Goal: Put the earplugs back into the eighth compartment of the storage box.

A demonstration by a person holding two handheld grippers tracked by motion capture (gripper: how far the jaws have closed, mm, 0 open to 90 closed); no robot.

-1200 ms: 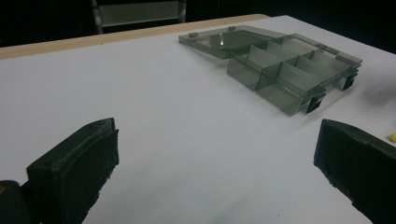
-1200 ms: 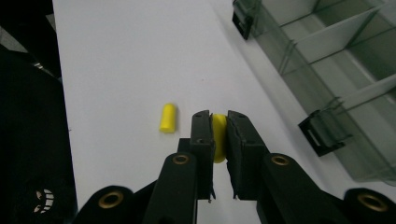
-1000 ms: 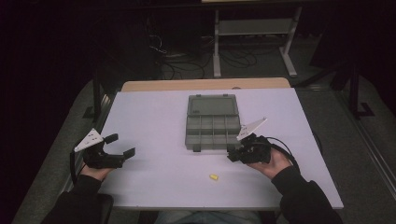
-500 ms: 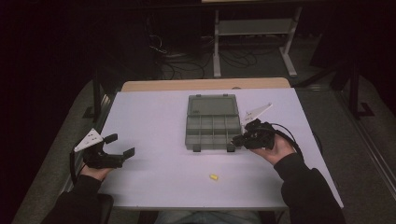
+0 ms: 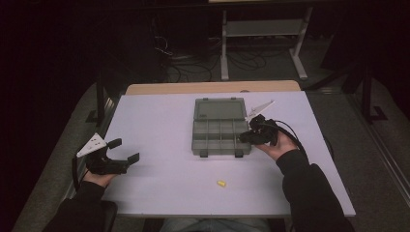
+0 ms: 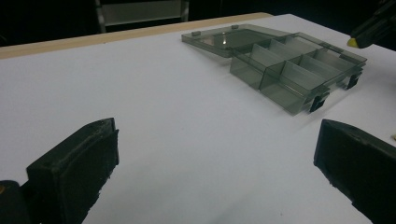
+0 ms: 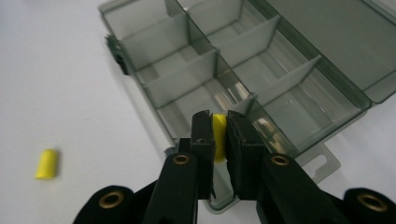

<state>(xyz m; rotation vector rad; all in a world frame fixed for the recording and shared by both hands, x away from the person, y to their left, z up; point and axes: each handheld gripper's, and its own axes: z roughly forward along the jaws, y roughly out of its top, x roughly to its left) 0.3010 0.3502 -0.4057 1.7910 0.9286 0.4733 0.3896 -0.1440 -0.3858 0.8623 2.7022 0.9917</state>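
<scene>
Right gripper clamps a yellow plug over the box rim (left gripper gapes idle); released here, it may bounce off a divider onto the table.

The compartment box lies mid-table, with a loose earplug before it.

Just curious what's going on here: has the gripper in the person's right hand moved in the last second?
Yes. The right gripper, shut on a yellow earplug, has moved up the table from beside the organizer box's near corner to its right edge.
</scene>
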